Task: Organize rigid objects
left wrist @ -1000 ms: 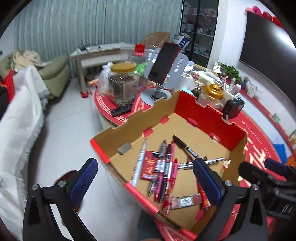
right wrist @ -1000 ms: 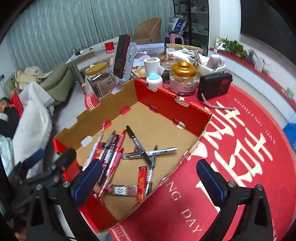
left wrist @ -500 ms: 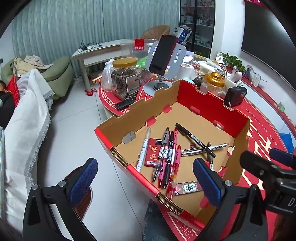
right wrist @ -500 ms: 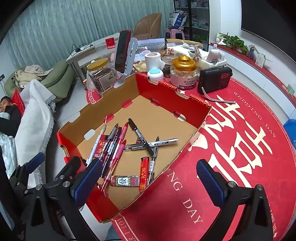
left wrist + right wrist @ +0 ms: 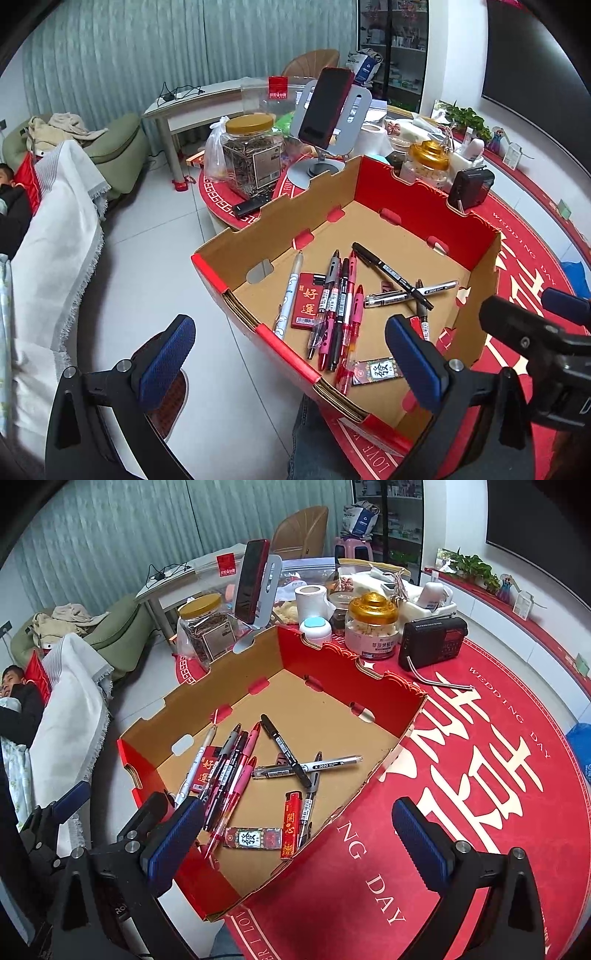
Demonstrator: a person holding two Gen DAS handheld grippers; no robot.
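Note:
A red-and-brown cardboard box (image 5: 413, 206) (image 5: 343, 668) sits on the round red table. Inside lie several pens (image 5: 334, 295) (image 5: 231, 764), a black marker (image 5: 391, 275) (image 5: 286, 749), a silver pen (image 5: 306, 766), red lighters (image 5: 291, 823) and a red card (image 5: 306, 304). My left gripper (image 5: 291, 365) is open and empty, above the box's near left corner. My right gripper (image 5: 295, 843) is open and empty, above the box's near right wall. The right gripper shows in the left wrist view (image 5: 535, 332).
Behind the box stand a phone on a grey stand (image 5: 325, 107), a gold-lidded jar (image 5: 251, 155), a gold-capped jar (image 5: 373, 627), a black radio (image 5: 434, 642) and a paper roll (image 5: 310, 600). The red tablecloth (image 5: 480, 775) spreads right. A sofa with a person (image 5: 22, 698) lies left.
Both grippers have pulled back and risen from the box, so more of the box and table shows. Both stay open. The box contents have not moved.

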